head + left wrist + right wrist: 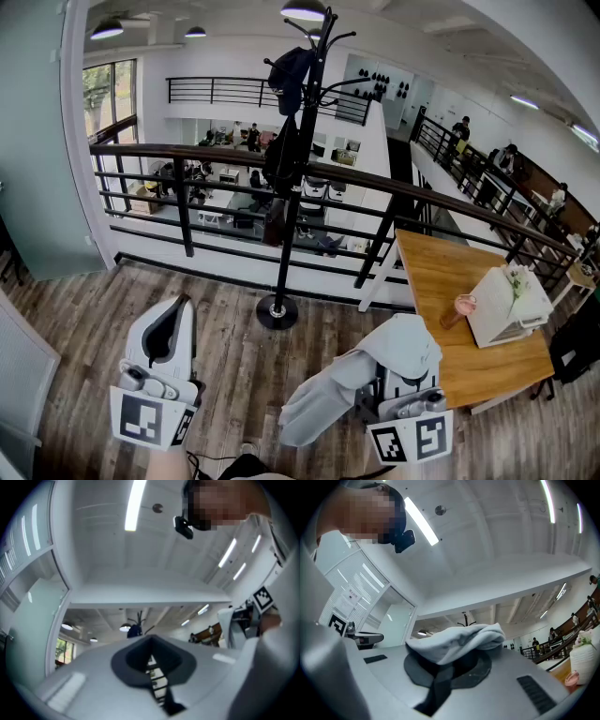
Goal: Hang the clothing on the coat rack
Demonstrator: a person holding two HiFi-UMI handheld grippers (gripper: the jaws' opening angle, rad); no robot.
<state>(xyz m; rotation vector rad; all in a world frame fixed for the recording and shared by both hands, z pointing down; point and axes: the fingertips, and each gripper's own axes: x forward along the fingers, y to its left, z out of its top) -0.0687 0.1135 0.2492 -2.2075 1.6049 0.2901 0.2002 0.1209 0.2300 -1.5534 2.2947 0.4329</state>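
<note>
The right gripper (451,663) pinches a grey garment (330,394), at five o'clock in the head view. The left gripper (174,315) has its jaws together, empty. The coat rack (296,178) stands at twelve o'clock.

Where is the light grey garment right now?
Head view, lower right: the garment hangs from the right hand-held gripper, beside the wooden table, away from the coat rack.

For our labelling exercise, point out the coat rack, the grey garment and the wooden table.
coat rack (277,312), head view, its round base.
grey garment (352,373), head view, its middle fold.
wooden table (439,281), head view, bare top.
</note>
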